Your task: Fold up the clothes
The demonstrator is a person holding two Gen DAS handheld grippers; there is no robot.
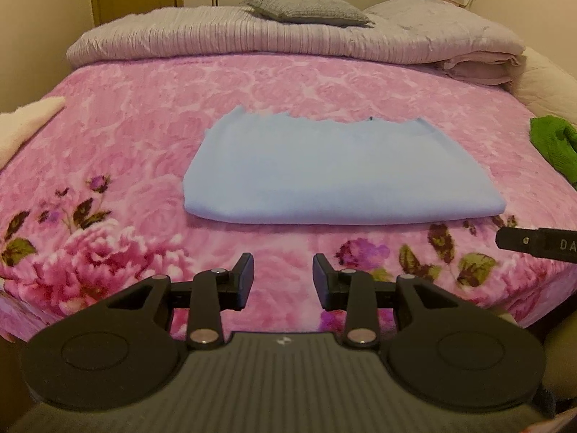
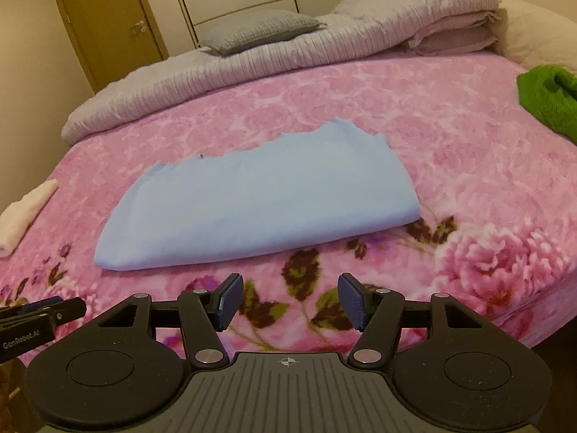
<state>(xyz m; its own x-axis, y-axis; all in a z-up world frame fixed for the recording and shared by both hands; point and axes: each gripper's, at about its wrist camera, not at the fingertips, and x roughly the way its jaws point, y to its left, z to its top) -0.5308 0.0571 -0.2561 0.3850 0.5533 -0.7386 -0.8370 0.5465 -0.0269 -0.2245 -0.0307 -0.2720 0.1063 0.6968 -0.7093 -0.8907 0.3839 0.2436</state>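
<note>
A light blue garment (image 1: 335, 169) lies folded flat into a rectangle on the pink floral blanket (image 1: 144, 115); it also shows in the right wrist view (image 2: 263, 202). My left gripper (image 1: 283, 281) is open and empty, hovering near the bed's front edge, short of the garment's near fold. My right gripper (image 2: 288, 303) is open and empty, also just short of the garment's near edge. The right gripper's tip shows at the right edge of the left wrist view (image 1: 533, 243); the left gripper shows at the left edge of the right wrist view (image 2: 39, 314).
A green garment (image 1: 555, 148) lies at the bed's right side, also in the right wrist view (image 2: 548, 97). A folded cream cloth (image 2: 25, 213) lies at the left edge. A rolled grey quilt (image 1: 252, 36) and a grey pillow (image 1: 306, 7) sit at the far end.
</note>
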